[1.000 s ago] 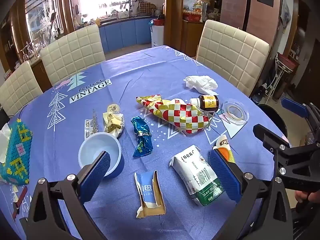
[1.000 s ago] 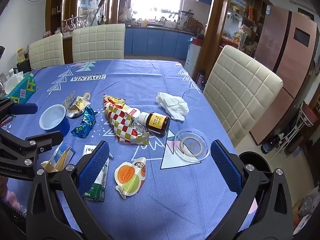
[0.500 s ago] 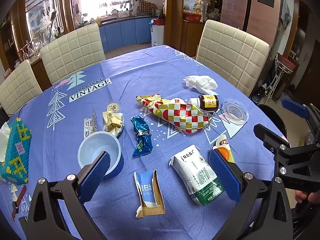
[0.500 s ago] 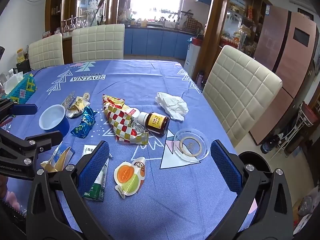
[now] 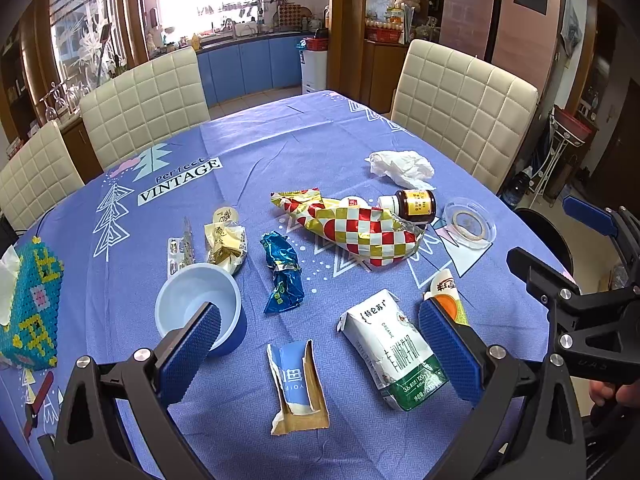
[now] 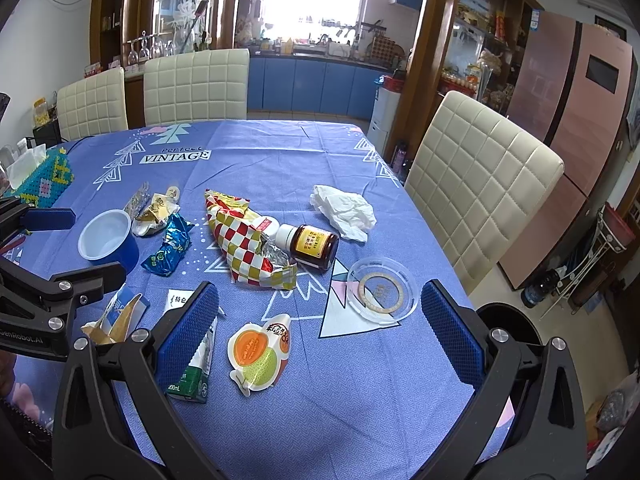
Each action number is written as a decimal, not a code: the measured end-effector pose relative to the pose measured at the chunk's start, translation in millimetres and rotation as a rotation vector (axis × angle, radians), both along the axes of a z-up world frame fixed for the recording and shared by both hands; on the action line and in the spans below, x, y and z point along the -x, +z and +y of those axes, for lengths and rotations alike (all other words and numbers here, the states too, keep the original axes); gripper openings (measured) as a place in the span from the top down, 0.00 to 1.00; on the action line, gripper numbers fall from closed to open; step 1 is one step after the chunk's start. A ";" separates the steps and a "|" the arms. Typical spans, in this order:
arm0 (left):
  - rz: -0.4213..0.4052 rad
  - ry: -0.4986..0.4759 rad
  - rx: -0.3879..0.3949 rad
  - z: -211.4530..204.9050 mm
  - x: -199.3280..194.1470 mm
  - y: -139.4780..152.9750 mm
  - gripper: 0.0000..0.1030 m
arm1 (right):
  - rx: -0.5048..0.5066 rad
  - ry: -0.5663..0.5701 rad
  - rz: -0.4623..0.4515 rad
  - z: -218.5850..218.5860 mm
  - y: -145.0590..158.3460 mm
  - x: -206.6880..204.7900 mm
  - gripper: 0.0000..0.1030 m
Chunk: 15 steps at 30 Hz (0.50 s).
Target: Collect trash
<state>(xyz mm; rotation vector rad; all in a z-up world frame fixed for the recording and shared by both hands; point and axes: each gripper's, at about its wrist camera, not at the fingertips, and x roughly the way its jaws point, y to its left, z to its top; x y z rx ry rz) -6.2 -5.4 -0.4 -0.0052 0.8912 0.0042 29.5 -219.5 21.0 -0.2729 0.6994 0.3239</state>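
Both hand-held grippers, left (image 5: 316, 340) and right (image 6: 320, 320), are held spread wide and empty above the worktop (image 5: 280, 148); the milk carton (image 5: 394, 350) is best straddled squarely before closing.

both my grippers hover above the table's near edge — my left gripper (image 5: 320, 344) with its blue pads spread wide and empty, my right gripper (image 6: 320, 328) just as wide apart, gripping nothing.
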 end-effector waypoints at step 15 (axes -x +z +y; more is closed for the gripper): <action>0.002 -0.012 0.000 0.1 -8.3 0.1 0.06 | -0.002 -0.002 -0.001 1.3 0.4 -0.6 0.03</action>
